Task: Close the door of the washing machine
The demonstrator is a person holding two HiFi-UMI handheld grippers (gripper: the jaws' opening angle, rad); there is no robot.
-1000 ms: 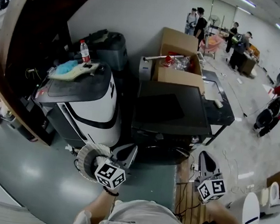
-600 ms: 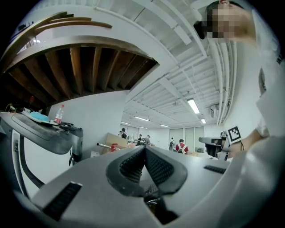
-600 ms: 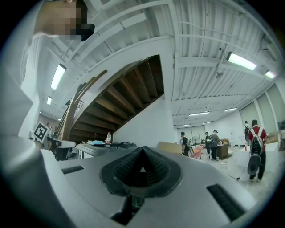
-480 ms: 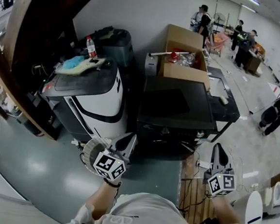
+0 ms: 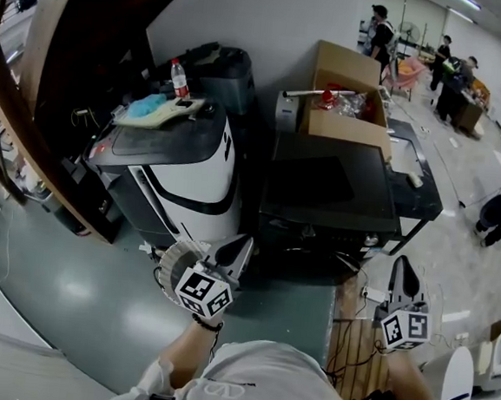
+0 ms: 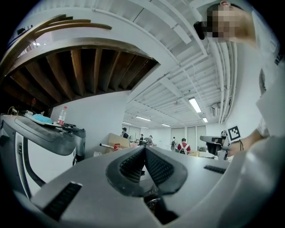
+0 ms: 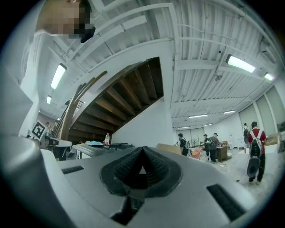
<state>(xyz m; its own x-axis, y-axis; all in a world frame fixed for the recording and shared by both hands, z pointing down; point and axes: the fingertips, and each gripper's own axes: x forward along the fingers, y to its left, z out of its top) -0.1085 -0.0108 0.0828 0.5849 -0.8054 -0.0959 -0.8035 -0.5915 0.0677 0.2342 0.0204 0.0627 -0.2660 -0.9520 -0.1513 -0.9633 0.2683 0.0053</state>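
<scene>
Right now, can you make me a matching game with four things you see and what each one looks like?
Things:
1. bottle
2. cloth
3. cardboard box
4. left tongs

Looks:
A. shut, holding nothing
B. open at the top
C. has a red cap
D. blue

Pairs: 1-C, 2-D, 3-B, 4-A
</scene>
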